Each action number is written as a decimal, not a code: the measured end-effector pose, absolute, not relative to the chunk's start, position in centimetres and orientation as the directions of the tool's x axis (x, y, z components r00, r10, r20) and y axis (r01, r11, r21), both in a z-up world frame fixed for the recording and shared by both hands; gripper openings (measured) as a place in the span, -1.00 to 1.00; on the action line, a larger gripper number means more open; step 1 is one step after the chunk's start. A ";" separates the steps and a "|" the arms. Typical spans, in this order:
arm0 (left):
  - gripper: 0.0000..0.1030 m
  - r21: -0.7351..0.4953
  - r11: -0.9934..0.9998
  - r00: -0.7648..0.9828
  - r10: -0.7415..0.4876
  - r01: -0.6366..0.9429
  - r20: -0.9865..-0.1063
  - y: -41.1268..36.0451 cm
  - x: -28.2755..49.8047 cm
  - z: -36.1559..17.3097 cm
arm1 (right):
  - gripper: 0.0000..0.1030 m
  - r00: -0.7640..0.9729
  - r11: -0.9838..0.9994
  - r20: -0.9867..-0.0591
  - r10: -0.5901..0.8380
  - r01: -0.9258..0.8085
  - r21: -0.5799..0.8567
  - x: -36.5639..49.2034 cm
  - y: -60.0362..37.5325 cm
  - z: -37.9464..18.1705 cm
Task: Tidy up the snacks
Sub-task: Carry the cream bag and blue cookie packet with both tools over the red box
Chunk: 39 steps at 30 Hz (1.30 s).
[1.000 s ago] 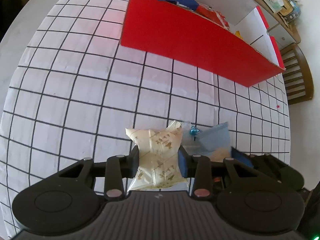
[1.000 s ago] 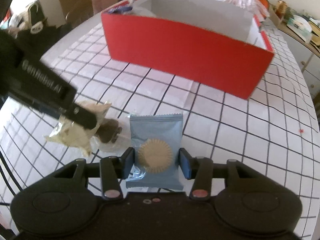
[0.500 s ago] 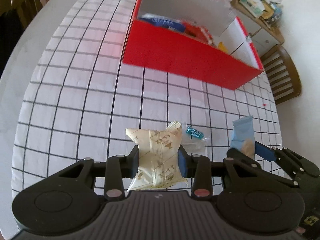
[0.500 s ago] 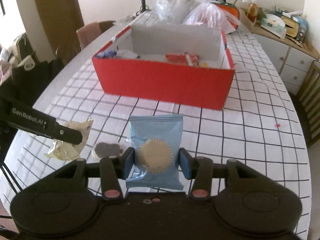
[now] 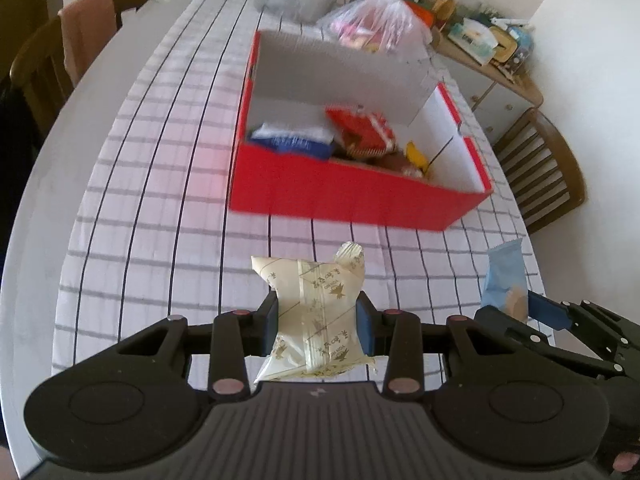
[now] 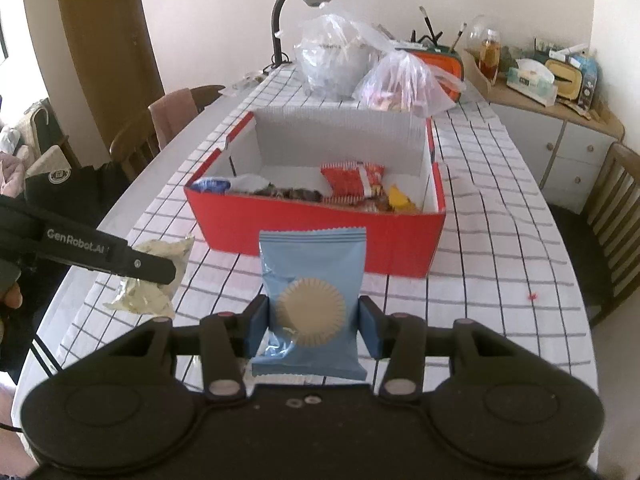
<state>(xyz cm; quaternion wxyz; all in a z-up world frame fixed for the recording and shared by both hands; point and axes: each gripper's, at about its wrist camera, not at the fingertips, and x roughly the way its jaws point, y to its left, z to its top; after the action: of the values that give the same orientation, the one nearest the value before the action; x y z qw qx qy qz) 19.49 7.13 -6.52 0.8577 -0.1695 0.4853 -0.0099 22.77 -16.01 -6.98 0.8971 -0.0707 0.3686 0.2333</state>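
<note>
left gripper [image 5: 318,316]: jaws clamped on cream snack packet [image 5: 316,320], pinched mid-body, top poking out toward 12 | right gripper [image 6: 313,320]: jaws clamped on blue snack packet [image 6: 312,304], upright between the pads | red box [image 6: 320,236]: at 12 beyond both, snacks inside, on checked tablecloth [image 6: 500,240]

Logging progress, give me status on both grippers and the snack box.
Left gripper shut on cream packet. Right gripper shut on blue packet. Red box ahead, path open.

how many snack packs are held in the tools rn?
2. Cream packet clamped in the left tool; blue packet clamped in the right tool. Both are short of the red box.
</note>
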 end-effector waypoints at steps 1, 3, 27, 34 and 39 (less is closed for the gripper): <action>-0.27 -0.297 0.944 0.535 -0.177 -0.145 -0.826 7.1 19.7 -6.3 | -0.10 0.623 0.881 -0.692 0.366 -0.470 0.043 23.0 -16.0 -6.8; -0.27 -0.290 0.947 0.550 -0.170 -0.138 -0.818 7.1 20.3 -5.6 | -0.10 0.628 0.882 -0.686 0.368 -0.469 0.043 23.5 -15.8 -6.4; -0.27 -0.191 0.972 0.631 -0.063 -0.137 -0.773 7.4 29.4 -2.0 | -0.10 0.654 0.895 -0.684 0.324 -0.446 -0.003 34.2 -13.5 -4.4; -0.27 -0.176 0.972 0.615 -0.045 -0.155 -0.787 8.0 33.2 -2.2 | -0.10 0.630 0.900 -0.716 0.302 -0.435 -0.003 38.3 -12.8 -5.6; -0.27 -0.170 0.971 0.585 -0.038 -0.171 -0.810 8.6 35.7 -3.2 | -0.10 0.581 0.894 -0.759 0.294 -0.448 0.003 40.5 -12.0 -7.5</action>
<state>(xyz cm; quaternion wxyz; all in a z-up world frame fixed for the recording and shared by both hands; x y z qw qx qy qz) 35.68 8.60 -3.17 0.8829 -0.1153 0.4537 0.0376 40.48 -11.97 -7.48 0.8842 -0.0945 0.4066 0.2098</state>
